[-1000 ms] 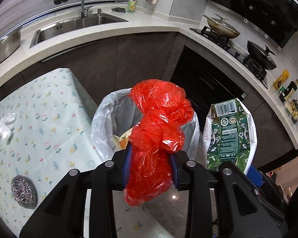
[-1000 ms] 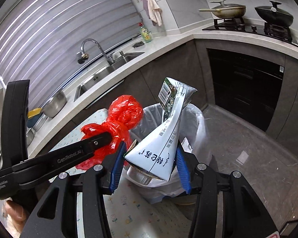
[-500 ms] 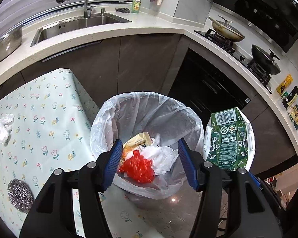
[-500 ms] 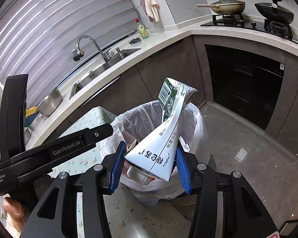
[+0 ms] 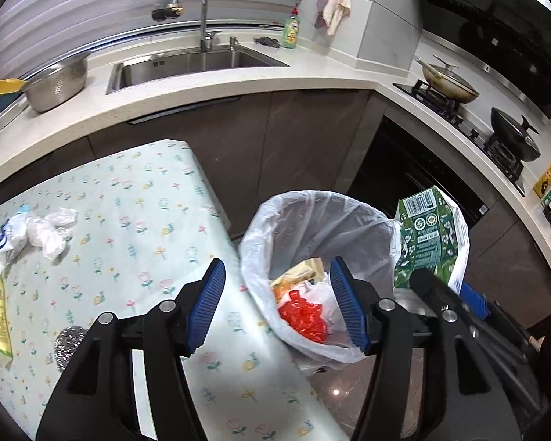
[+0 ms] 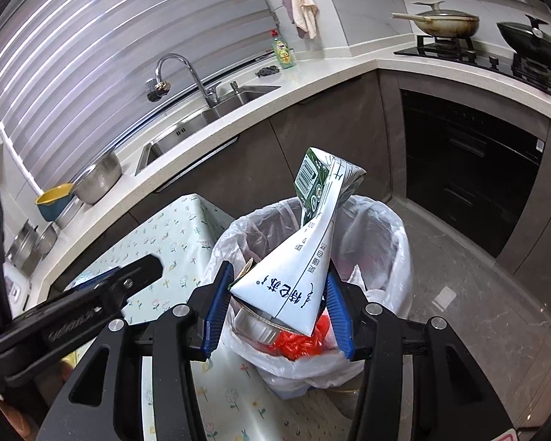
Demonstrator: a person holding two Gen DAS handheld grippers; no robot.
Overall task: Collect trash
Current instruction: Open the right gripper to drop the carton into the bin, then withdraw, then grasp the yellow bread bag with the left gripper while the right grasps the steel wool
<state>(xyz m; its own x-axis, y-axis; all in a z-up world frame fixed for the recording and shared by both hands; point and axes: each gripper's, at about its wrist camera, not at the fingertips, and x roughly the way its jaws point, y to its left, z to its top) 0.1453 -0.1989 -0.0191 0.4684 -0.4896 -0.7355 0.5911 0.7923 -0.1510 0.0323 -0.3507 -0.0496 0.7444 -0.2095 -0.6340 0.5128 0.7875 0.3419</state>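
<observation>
Right gripper clamps flattened carton above lined bin, left gripper wide, empty; risk: long carton catches the bag rim on release, tips onto floor.

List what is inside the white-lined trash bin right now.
In the trash bin: a red plastic bag, white crumpled plastic and a yellowish wrapper. Anything beneath them is covered, and the held carton blocks part of the right wrist view.
</observation>
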